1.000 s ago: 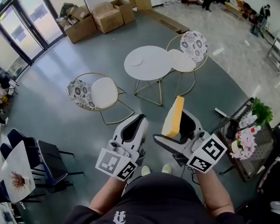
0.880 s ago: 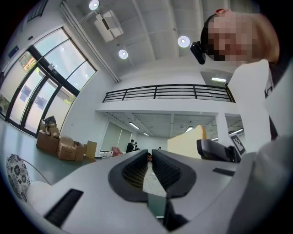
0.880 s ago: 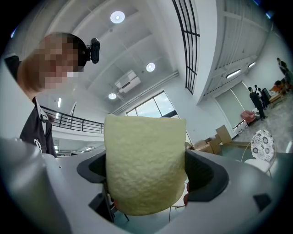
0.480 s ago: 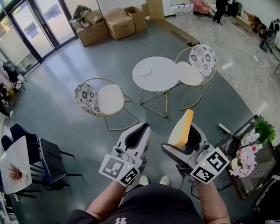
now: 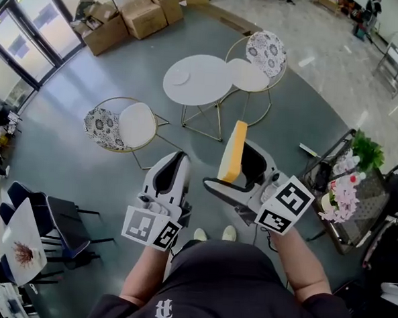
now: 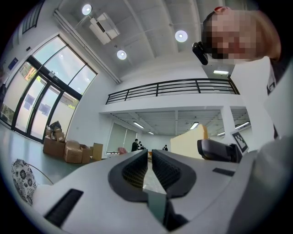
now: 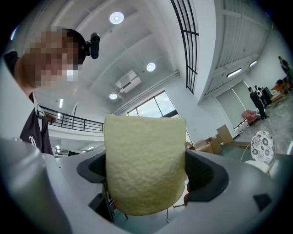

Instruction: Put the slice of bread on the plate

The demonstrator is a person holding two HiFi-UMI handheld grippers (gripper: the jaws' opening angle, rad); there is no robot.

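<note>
White table (image 5: 207, 88) ahead is holding the plate (image 5: 180, 77). My right gripper (image 5: 237, 169) is squeezing the slice of bread (image 5: 232, 150), and my left gripper (image 5: 173, 161) is pinching only air.

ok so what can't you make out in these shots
- The small pale disc on the round table in the head view is too small to confirm as the plate.
- The slice of bread: the fingers of the right gripper cover its sides in the right gripper view; that gripper's body cuts off its lower part in the left gripper view.
- The person's face is blurred over in both gripper views.
</note>
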